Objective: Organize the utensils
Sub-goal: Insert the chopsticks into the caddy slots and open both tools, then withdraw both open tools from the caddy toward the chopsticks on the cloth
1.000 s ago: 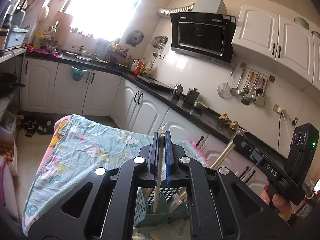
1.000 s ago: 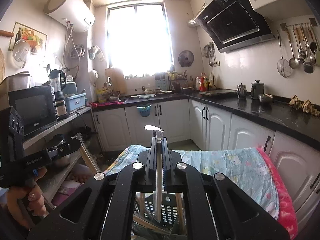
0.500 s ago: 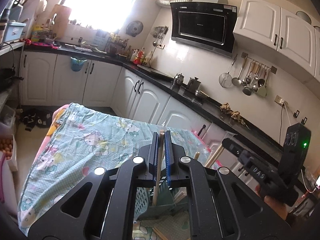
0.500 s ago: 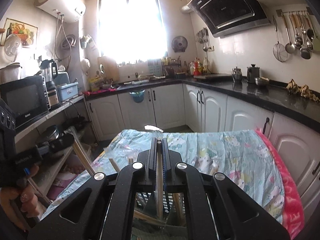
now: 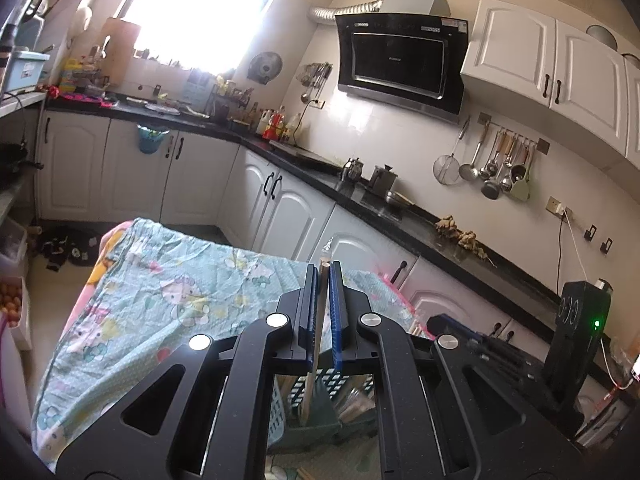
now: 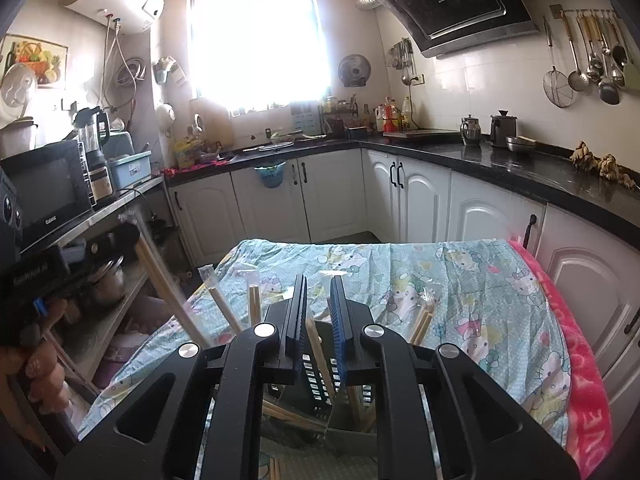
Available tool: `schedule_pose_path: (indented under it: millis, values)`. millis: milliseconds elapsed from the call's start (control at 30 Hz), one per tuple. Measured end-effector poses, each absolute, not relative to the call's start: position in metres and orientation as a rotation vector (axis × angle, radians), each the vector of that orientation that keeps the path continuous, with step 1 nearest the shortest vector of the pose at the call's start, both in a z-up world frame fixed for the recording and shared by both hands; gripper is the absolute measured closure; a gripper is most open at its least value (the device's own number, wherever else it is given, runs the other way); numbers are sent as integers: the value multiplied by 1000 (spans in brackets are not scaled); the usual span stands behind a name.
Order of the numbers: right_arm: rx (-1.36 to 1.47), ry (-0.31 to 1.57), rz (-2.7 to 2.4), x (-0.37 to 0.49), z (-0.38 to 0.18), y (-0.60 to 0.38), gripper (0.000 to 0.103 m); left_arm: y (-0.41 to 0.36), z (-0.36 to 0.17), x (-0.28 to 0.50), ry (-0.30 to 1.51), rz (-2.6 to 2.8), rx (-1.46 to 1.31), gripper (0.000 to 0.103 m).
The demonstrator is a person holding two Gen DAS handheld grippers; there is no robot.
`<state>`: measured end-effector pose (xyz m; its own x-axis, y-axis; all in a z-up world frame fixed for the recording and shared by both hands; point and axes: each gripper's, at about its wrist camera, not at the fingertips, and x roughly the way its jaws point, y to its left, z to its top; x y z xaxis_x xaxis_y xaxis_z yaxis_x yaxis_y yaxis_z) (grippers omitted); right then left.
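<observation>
In the left wrist view my left gripper (image 5: 323, 270) is shut on a wrapped pair of wooden chopsticks (image 5: 318, 332) that stands upright between the blue pads, above a slotted utensil basket (image 5: 280, 420). In the right wrist view the jaws of my right gripper (image 6: 318, 280) are opening. A wooden chopstick (image 6: 318, 350) leans loose in the gap, its lower end down in the basket (image 6: 316, 376). Several wrapped chopsticks (image 6: 224, 306) stand in the basket. The left gripper (image 6: 132, 236) shows at the left edge with its chopsticks (image 6: 164, 284).
The basket stands on a table with a teal cartoon cloth (image 6: 480, 300) and a pink blanket edge (image 6: 576, 360). White cabinets and a black counter (image 6: 500, 164) run behind and to the right. A shelf with a microwave (image 6: 44, 188) is on the left.
My right gripper has sunk toward the basket and its jaws have parted; the stick it pinched has slid down between them. The left gripper still grips its chopsticks.
</observation>
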<state>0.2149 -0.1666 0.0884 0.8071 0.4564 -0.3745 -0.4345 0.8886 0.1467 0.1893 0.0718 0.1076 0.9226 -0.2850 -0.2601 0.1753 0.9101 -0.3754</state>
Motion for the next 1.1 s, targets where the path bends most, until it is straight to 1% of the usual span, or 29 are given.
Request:
schedule_pose_path:
  millis: [100, 133, 233, 267, 333, 400, 467, 533, 667, 700, 767, 800, 833, 1000, 1067, 1100]
  values:
    - [59, 418, 479, 213, 88, -169, 91, 68, 105, 192, 327, -244, -337, 100]
    - [59, 419, 480, 213, 88, -170, 90, 67, 103, 192, 333, -242, -338, 96]
    - [64, 425, 483, 210, 89, -173, 80, 67, 98, 191, 343, -238, -333, 89]
    - [66, 426, 483, 209, 89, -173, 79, 67, 97, 190, 347, -238, -334, 88]
    - [65, 434, 483, 206, 88, -174, 77, 68, 95, 188, 354, -234, -338, 77]
    - [67, 443, 482, 203, 87, -174, 75, 70, 93, 185, 359, -227, -339, 73]
    - [67, 454, 486, 200, 85, -174, 73, 71, 91, 182, 363, -221, -340, 68]
    - [62, 461, 485, 198, 84, -175, 72, 73, 90, 179, 368, -217, -344, 59]
    - [64, 481, 489, 190, 79, -178, 66, 78, 88, 171, 375, -207, -348, 48]
    - [65, 484, 491, 189, 78, -179, 66, 79, 87, 169, 377, -203, -350, 43]
    - [66, 493, 491, 185, 75, -181, 64, 82, 85, 164, 378, -201, -359, 39]
    - [68, 501, 491, 183, 73, -182, 63, 83, 84, 161, 381, -200, -361, 34]
    - [72, 509, 493, 181, 71, -184, 60, 83, 82, 159, 384, -198, -361, 29]
    - [73, 538, 493, 174, 63, -189, 57, 84, 75, 150, 404, -190, -363, 19]
    - [75, 551, 492, 171, 58, -191, 55, 84, 72, 147, 410, -188, -364, 16]
    - [76, 558, 491, 169, 57, -192, 54, 84, 70, 146, 414, -188, -364, 13]
